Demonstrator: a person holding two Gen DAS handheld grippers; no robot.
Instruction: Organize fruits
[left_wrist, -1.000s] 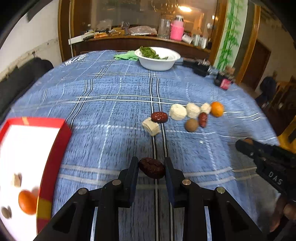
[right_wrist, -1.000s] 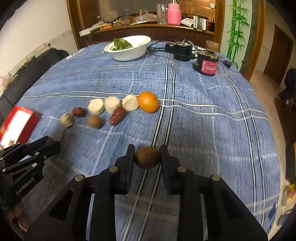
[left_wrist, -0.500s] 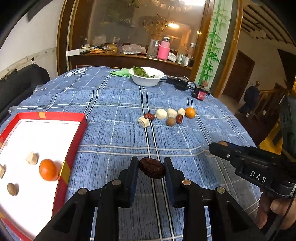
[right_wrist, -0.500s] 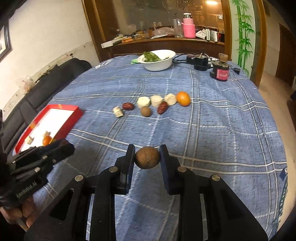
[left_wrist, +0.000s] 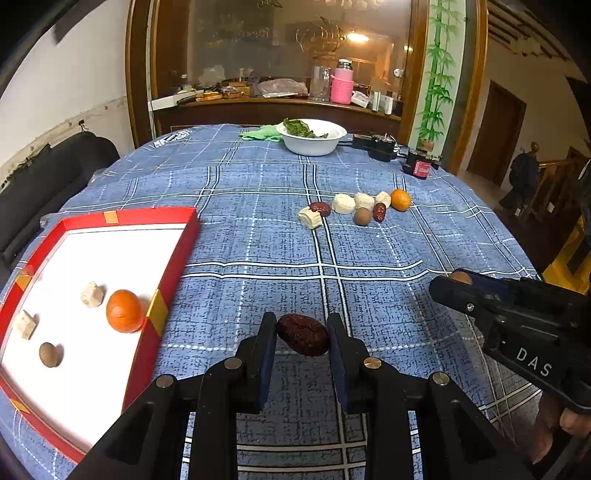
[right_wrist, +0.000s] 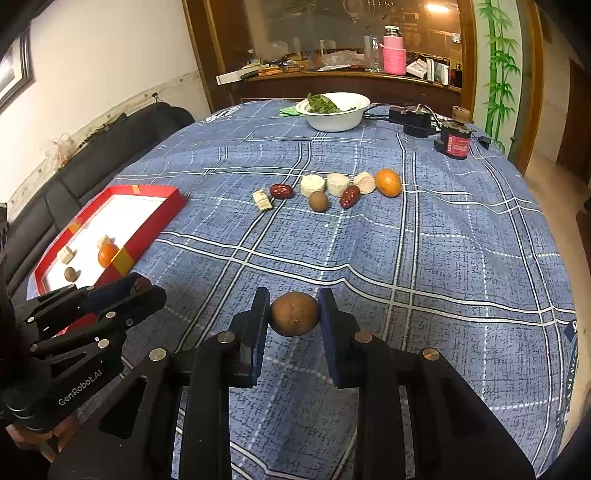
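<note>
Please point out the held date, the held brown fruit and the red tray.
date (left_wrist: 303, 334), left wrist view, its wrinkled middle
brown fruit (right_wrist: 294, 314), right wrist view, its front
tray (left_wrist: 177, 251), left wrist view, its right wall

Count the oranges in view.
2. One orange lies in the red tray; the other orange ends the row of fruit on the tablecloth. None seems hidden.

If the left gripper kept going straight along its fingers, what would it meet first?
Probably just the blue plaid tablecloth. The left gripper, shut on a wrinkled dark red date, points downward at bare cloth; the red-rimmed white tray lies off to its left. Depth is uncertain.
</note>
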